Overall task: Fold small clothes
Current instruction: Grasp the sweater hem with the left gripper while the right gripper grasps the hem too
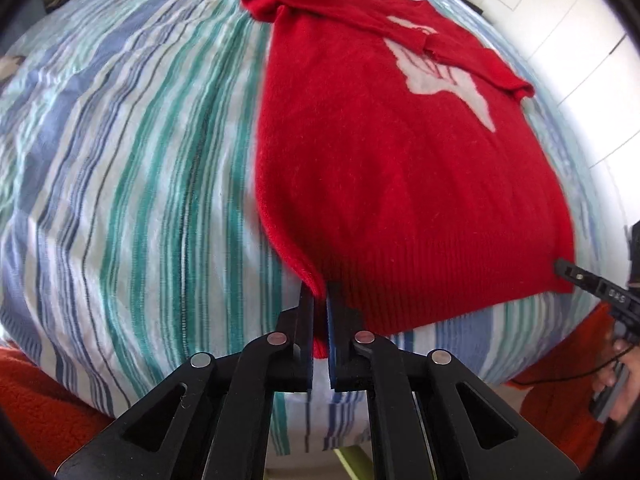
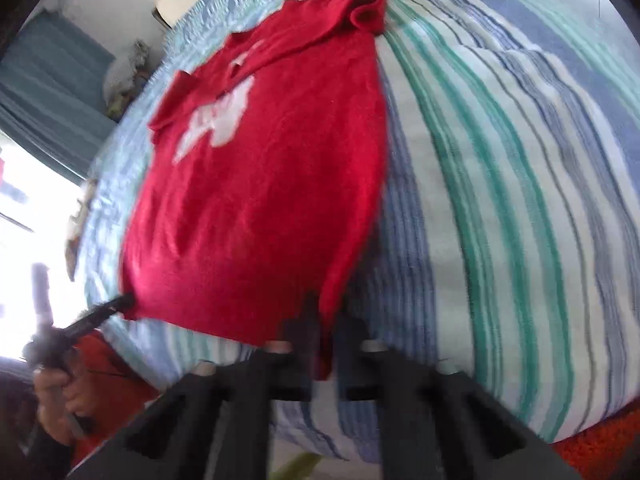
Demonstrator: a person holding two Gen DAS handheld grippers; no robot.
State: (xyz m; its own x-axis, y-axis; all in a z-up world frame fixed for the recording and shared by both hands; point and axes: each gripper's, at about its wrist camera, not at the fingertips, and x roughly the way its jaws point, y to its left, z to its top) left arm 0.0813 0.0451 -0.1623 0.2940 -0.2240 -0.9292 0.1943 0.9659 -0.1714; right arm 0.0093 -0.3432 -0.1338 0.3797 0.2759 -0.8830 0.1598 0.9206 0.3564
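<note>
A small red knit sweater (image 1: 400, 160) with a white figure on the chest lies flat on the striped bedcover (image 1: 120, 160), sleeves folded across the top. My left gripper (image 1: 320, 300) is shut on the sweater's near left hem corner. My right gripper (image 2: 326, 312) is shut on the sweater (image 2: 260, 200) at its near right hem corner. Each gripper shows in the other's view at the opposite hem corner: the right one (image 1: 576, 276) in the left wrist view, the left one (image 2: 120, 304) in the right wrist view. The right wrist view is blurred.
The bedcover (image 2: 520, 200) has blue, green and white stripes and ends just below the hem. An orange-red rug (image 1: 40, 400) lies below the bed edge. White cupboard doors (image 1: 580, 40) stand beyond the bed. A blue curtain (image 2: 48, 92) hangs at the left.
</note>
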